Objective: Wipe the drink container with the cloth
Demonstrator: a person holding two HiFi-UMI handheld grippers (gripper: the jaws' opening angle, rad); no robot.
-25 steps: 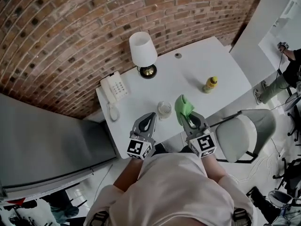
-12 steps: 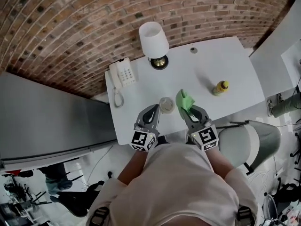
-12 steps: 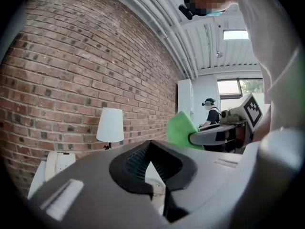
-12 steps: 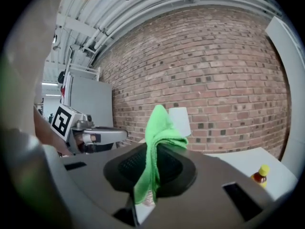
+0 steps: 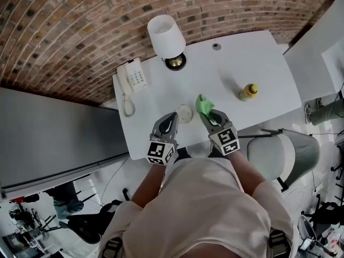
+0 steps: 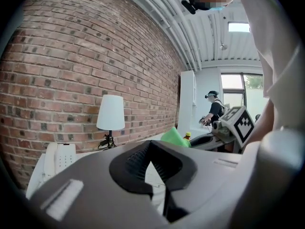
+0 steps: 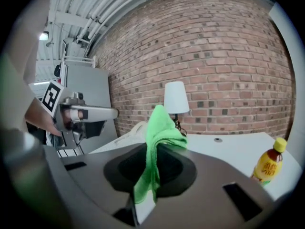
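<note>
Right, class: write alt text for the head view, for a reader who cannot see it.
From above, a person holds two claws over a white table: the right claw grips a green cloth, the left claw holds nothing beside a small round container. A lamp, telephone and yellow-capped bottle stand farther back.

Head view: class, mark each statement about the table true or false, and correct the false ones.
1. The right gripper holds a green cloth between its fingers. True.
2. The drink bottle has a yellow cap and stands upright on the white table. True.
3. The cloth is touching the drink bottle. False: the bottle stands apart from it, further toward the person's right.
4. The lamp has a green shade. False: the shade is white.
5. The telephone sits at the table's right end. False: it sits at the left end, beside the lamp.
</note>
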